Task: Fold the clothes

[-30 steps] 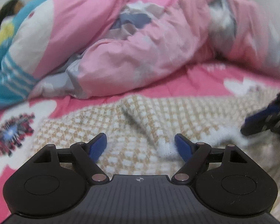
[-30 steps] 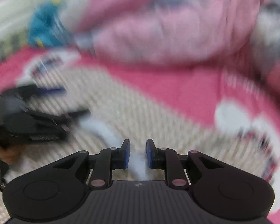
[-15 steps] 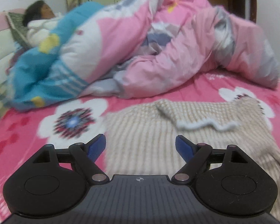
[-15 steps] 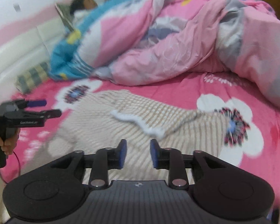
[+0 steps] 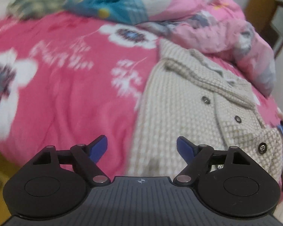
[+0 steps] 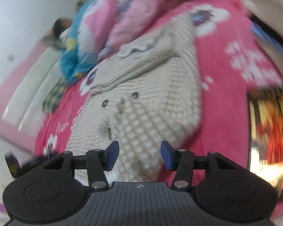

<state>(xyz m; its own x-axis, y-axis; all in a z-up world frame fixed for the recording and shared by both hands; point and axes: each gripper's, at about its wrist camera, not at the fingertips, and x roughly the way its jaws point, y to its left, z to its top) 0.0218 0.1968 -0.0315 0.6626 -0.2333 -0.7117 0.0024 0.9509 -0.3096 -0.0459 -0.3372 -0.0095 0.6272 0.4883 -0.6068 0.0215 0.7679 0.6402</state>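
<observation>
So the cardigan [image 5: 188, 113] is laid out on the bed [image 5: 66, 79], buttons up, and its long axis runs pretty much straight away from both cams, hem/near end close, collar end far toward the quilt [image 5: 207, 24]. That's the relation that matters imo.

Left gripper [image 5: 141, 146]: jaws spread wide, nothing in them. Cardigan sits from abt 12 to 3 o'clock of it, the left edge of the knit running right up btwn the blue pads. So it's basically over the cardigan's left border, w/ bare pink sheet at 9–11.

Right gripper [image 6: 140, 155]: also gaping, empty. Here the cardigan [image 6: 147, 98] is dead ahead at 12, the near end directly under/between the pads. Looks like the right one is more squarely over the fabric, so I'd guess it grabs first, but both are close.

Material: chunky cream/beige waffle-check knit, soft n floppy, dark round buttons [image 6: 134, 94], a sleeve already folded across the far part w/ a white fuzzy trim. Thick layers, will bunch. Sheet is slick hot-pink floral.

Whether the pads touch fabric, can't tell, too blurry.
</observation>
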